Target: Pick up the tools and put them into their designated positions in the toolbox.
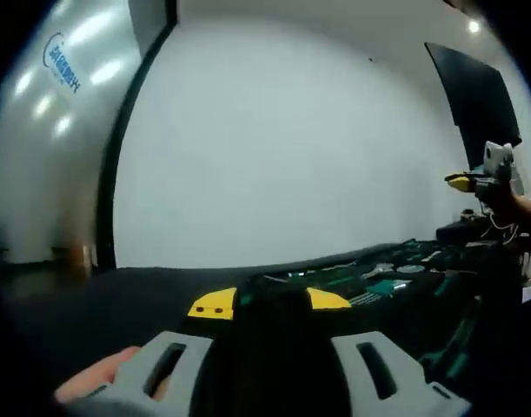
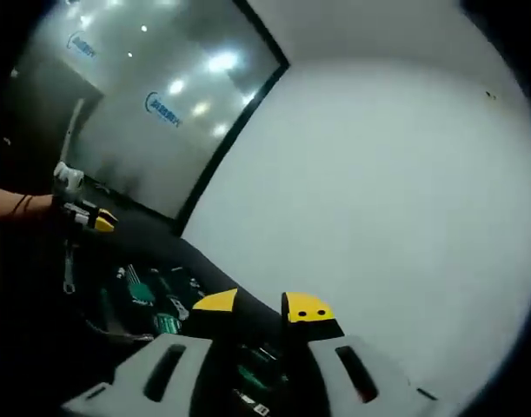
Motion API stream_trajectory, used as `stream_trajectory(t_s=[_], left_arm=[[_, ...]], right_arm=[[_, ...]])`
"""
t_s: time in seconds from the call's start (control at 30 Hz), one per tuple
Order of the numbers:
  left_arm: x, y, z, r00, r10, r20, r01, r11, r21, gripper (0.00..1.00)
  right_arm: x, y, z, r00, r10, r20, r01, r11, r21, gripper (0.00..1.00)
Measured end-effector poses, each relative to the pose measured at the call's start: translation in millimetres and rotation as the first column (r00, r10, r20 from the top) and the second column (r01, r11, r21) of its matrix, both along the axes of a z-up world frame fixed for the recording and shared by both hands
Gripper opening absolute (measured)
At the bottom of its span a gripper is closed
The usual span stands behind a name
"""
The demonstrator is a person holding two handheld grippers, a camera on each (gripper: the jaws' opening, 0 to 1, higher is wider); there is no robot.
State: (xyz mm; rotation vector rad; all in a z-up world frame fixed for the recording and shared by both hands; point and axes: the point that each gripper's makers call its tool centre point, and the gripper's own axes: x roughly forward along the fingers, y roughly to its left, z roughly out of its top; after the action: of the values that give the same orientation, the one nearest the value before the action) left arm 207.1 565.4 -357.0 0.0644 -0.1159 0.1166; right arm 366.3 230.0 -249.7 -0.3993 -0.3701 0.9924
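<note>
The open toolbox (image 1: 395, 278) lies ahead of your left gripper (image 1: 269, 301) and off to its right, a dark tray on a dark table (image 1: 117, 295), with green-handled and silvery tools (image 1: 382, 271) resting in its slots. In the right gripper view the same toolbox (image 2: 135, 304) sits just beyond and left of your right gripper (image 2: 261, 306), more tools (image 2: 143, 291) lying inside it, some directly under the jaws.

Your left gripper is held low and roughly level, its yellow-tipped jaws spread with nothing between them. A finger (image 1: 96, 378) of your hand shows at its lower left. Your right gripper (image 1: 474, 182) appears at the far right of this view, raised above the toolbox.

Your right gripper's jaws are likewise spread and hold nothing. Far to their left your left gripper (image 2: 96, 219) hovers over the table's edge, your hand and wrist (image 2: 22, 207) behind it. A plain white wall (image 1: 282, 148) stands behind the table.
</note>
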Motion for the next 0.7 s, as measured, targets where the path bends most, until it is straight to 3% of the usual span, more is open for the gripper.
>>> stream_trajectory(t_s=[0.13,0.33,0.47,0.6,0.7], left_arm=[[0.4,0.8,-1.0,1.000,0.008,-0.006,-0.008,1.000,0.016,0.26],[1.0,0.7,-4.4,1.000,0.011,-0.026,-0.011,1.000,0.027,0.26],[1.5,1.6,-6.0,0.999,0.014,-0.033,-0.013,1.000,0.024,0.26],[2.3,0.9,-8.4,0.999,0.021,-0.046,-0.019,0.999,0.035,0.26],[2.0,1.4,-9.2,0.998,0.026,-0.052,-0.024,0.999,0.039,0.26]], right_arm=[[4.5,6.7,-7.6,1.000,0.004,0.005,-0.004,1.000,-0.016,0.16],[6.6,-4.0,-20.7,0.999,-0.013,-0.032,0.013,1.000,0.010,0.16],[14.0,-7.6,-34.2,0.999,-0.026,-0.043,0.024,0.999,-0.041,0.16],[13.6,-1.8,-31.7,0.992,0.039,-0.116,-0.045,0.998,-0.047,0.16],[21.2,10.8,-26.7,0.993,0.075,-0.089,-0.084,0.990,-0.111,0.16]])
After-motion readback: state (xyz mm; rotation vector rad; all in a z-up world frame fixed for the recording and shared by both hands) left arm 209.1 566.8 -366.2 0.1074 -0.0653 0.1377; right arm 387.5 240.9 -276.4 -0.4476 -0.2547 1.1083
